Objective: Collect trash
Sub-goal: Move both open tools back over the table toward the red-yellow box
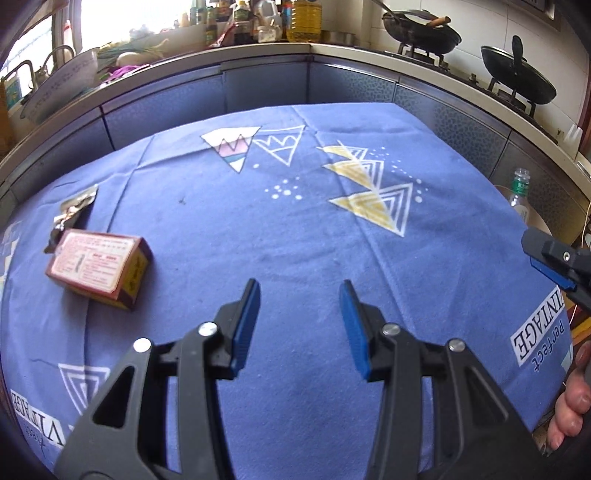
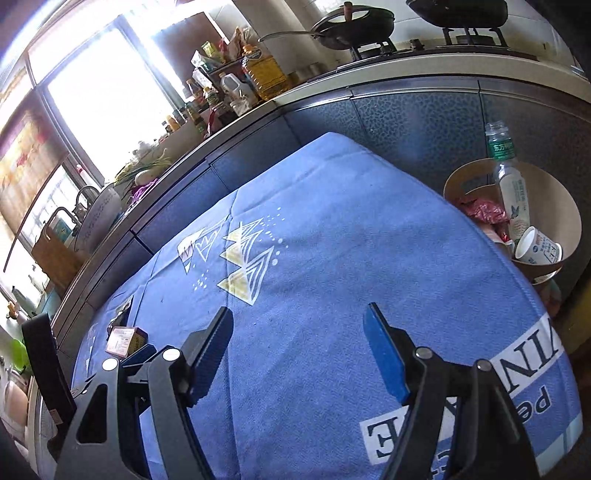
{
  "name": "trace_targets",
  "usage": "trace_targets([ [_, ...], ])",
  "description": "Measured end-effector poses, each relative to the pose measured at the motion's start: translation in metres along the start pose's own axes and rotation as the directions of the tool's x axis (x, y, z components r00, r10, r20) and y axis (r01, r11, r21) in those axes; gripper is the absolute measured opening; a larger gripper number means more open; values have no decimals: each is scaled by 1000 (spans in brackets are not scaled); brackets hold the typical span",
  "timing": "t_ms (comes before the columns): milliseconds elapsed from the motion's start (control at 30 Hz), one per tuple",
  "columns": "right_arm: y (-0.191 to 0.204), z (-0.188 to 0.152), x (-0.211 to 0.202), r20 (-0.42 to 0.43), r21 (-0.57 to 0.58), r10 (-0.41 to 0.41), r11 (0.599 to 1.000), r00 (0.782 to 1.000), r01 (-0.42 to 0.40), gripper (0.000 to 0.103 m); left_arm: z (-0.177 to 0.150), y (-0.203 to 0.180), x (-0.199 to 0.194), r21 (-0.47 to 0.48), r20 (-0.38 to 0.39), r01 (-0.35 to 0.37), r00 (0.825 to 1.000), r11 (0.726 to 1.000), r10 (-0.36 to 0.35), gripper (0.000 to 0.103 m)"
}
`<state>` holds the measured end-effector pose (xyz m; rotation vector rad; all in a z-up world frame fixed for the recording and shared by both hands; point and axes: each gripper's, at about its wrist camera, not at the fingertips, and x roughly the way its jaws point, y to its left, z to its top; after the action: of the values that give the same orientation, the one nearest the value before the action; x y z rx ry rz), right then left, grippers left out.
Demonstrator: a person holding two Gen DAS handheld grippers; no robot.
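A red and cream carton (image 1: 99,267) lies on the blue tablecloth (image 1: 295,229) at the left, with a crumpled silver wrapper (image 1: 72,212) just behind it. My left gripper (image 1: 299,291) is open and empty, to the right of the carton. My right gripper (image 2: 299,321) is open and empty over the cloth's right part; its tip shows in the left wrist view (image 1: 554,260). The carton (image 2: 125,341) and wrapper (image 2: 122,314) also show far left in the right wrist view. A round brown bin (image 2: 554,192) beside the table holds a plastic bottle (image 2: 511,184), a paper cup (image 2: 537,247) and red wrappers (image 2: 480,212).
A kitchen counter (image 1: 332,50) runs behind the table with bottles (image 1: 303,20), two woks (image 1: 421,31) on a stove, and a sink with vegetables at the left. Blue cabinet fronts (image 2: 406,122) stand close behind the table.
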<state>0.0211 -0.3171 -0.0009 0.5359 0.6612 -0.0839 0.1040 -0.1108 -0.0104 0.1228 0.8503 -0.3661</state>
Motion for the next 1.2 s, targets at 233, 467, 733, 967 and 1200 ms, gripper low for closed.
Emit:
trace_targets([
  [233, 14, -6, 16, -44, -36, -5, 999, 999, 3, 61, -12, 15, 6, -17, -14, -17, 1000, 1000, 16, 43],
  [467, 17, -15, 26, -65, -62, -42, 997, 997, 38, 60, -20, 20, 16, -21, -16, -29, 999, 999, 29, 47],
  [733, 5, -18, 33, -74, -47, -93, 995, 993, 89, 60, -22, 15, 19, 15, -1, -35, 999, 999, 35, 60],
  [967, 1, -23, 40, -90, -55, -126, 991, 988, 121, 60, -22, 18, 21, 4, -14, -48, 999, 999, 48, 75],
  [1200, -1, -24, 40, -71, -52, -115, 992, 991, 112, 61, -22, 19, 24, 2, -38, -47, 998, 999, 47, 90],
])
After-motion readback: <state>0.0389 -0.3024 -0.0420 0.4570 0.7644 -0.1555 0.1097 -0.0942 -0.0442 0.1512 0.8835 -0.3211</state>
